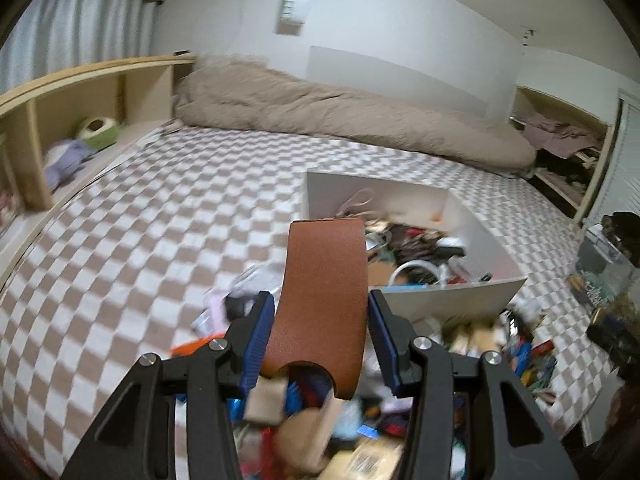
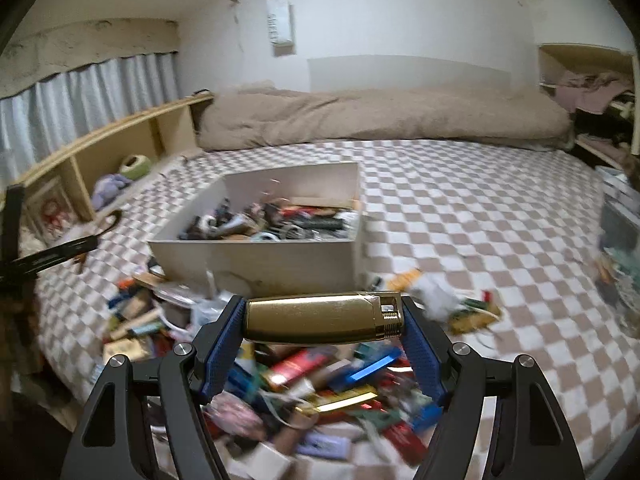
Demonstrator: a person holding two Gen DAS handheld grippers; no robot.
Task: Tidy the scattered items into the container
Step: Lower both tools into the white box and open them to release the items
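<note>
My left gripper [image 1: 320, 316] is shut on a brown leather case [image 1: 324, 296], which stands up between the blue pads above a blurred pile of small items [image 1: 320, 432]. Beyond it and to the right lies the white box [image 1: 452, 300], partly filled with clutter. My right gripper [image 2: 322, 316] is shut on a gold lighter [image 2: 320, 318], held crosswise between its pads. It hangs over a heap of scattered packets and small items [image 2: 320, 392]. The white box [image 2: 260, 256] sits just beyond, slightly left, in the right wrist view.
Everything lies on a checkered beige-and-white bedspread [image 2: 460, 220]. A rolled tan duvet [image 1: 340, 116] runs along the far wall. A wooden shelf [image 1: 80, 92] with soft toys lines the left side. More loose items [image 1: 520, 352] lie right of the box; dark clutter sits at the far right edge.
</note>
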